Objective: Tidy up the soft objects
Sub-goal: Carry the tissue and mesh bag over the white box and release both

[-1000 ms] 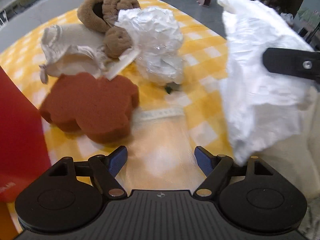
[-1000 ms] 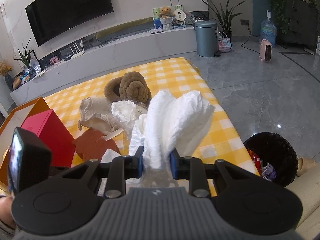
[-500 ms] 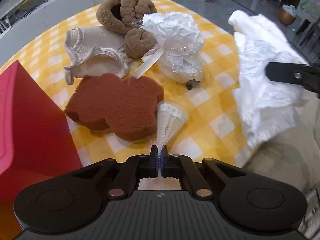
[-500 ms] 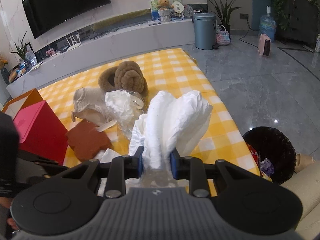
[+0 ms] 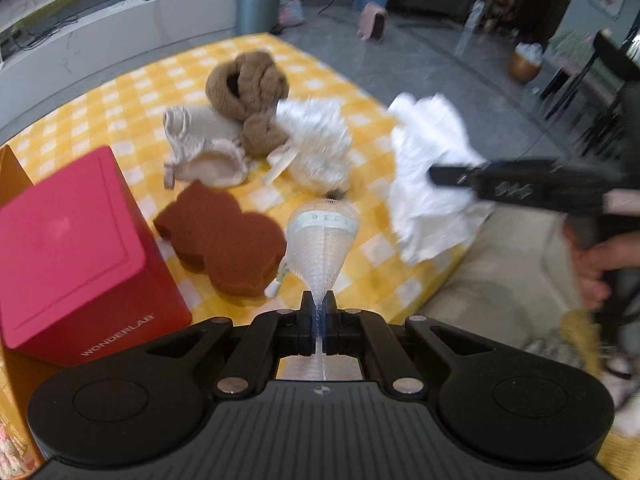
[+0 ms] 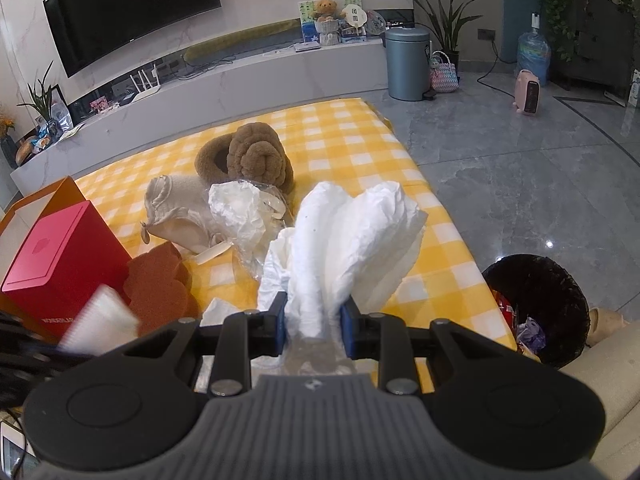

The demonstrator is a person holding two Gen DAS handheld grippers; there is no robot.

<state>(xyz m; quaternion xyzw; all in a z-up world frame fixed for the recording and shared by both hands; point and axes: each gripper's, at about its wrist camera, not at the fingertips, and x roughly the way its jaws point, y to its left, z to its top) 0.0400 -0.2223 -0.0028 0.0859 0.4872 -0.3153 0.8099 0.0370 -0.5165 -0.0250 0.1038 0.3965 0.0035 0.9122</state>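
White mesh sleeve (image 5: 322, 240) pinched in left gripper (image 5: 319, 312), white crumpled paper wad (image 6: 344, 240) clamped in right gripper (image 6: 314, 320).

Left jaws nearly closed on sleeve's thin end, sleeve fanning up and forward, clear of table. Right jaws narrow around wad's base, wad billowing above fingers. Left to right on yellow checked tablecloth (image 6: 352, 128): red box (image 5: 76, 252), brown sponge (image 5: 224, 246), beige pouch (image 5: 204, 152), brown plush slippers (image 6: 248, 158), crinkled plastic bag (image 6: 240, 216). Off table's right edge: grey tile floor (image 6: 520, 168), black waste bin (image 6: 536, 308). Behind: TV (image 6: 132, 8), grey pedal bin (image 6: 406, 62).
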